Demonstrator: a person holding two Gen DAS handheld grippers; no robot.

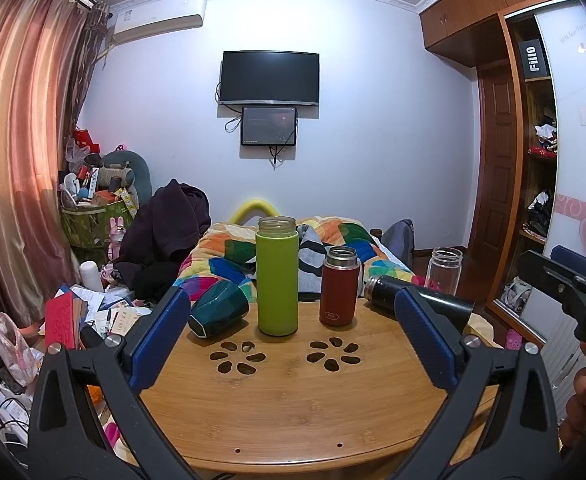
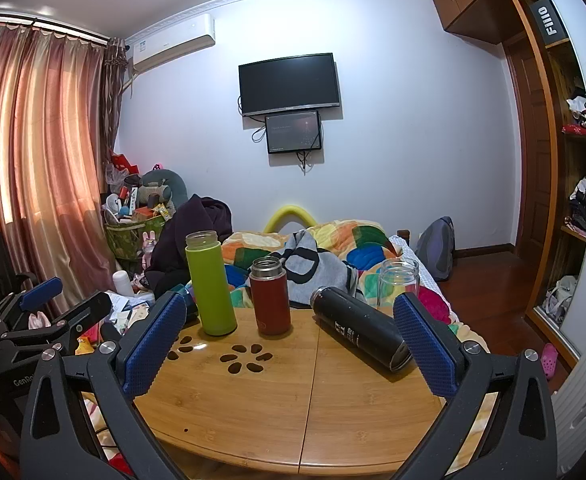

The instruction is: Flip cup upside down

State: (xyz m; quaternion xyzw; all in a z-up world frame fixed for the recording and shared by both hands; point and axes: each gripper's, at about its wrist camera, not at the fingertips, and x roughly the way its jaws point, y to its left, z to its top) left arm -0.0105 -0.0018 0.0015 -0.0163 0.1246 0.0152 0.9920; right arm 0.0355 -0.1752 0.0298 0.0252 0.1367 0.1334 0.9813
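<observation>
None of the cups is flipped yet: the green flask and red flask stand mouth-up mid-desk, the black flask and teal cup lie sideways. My left tongs and right tongs hang spread, empty, short of them all.

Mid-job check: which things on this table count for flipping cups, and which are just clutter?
For the job: green bottle, red flask, black flask lying on its side, dark green cup on its side, clear jar, both open grippers: left gripper, right gripper.

Lying about: quilt, wall TV, curtains.
</observation>
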